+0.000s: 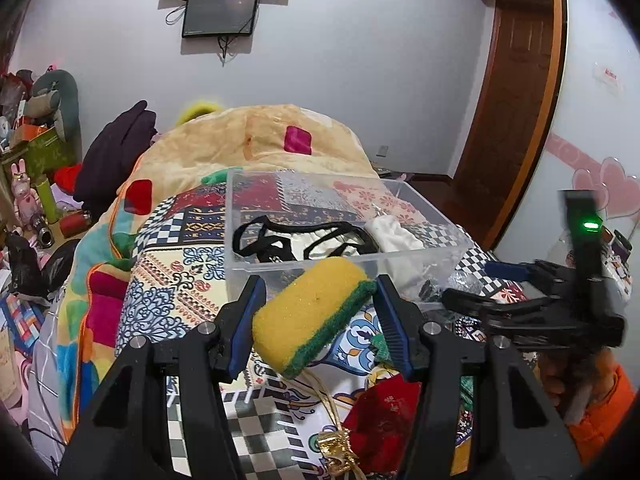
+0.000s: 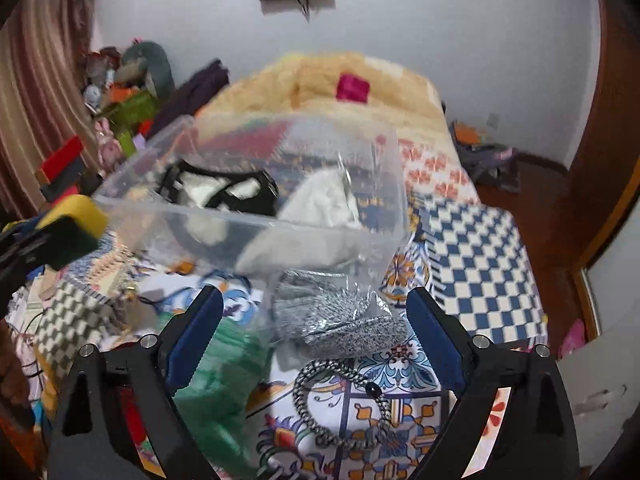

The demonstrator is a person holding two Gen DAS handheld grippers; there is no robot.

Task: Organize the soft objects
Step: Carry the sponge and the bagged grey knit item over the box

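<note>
a yellow-green sponge [image 1: 316, 316] is pinched between the left gripper [image 1: 318, 316] fingers, just short of the clear plastic bin [image 1: 240, 256]; release inside is called for next. the right gripper [image 2: 316, 340] fingers are spread, empty.

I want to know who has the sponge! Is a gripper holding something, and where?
The left gripper holds the yellow-green sponge, pinched at its two short ends. The right gripper is open, holding nothing.

Legible text: none. A wall sticker [image 1: 610, 76] near the right edge of the left wrist view carried red marks too small to read. A red pouch [image 1: 384, 420] on the bedspread bore faint characters, blurred beyond reading. Screens showed no lettering.
</note>
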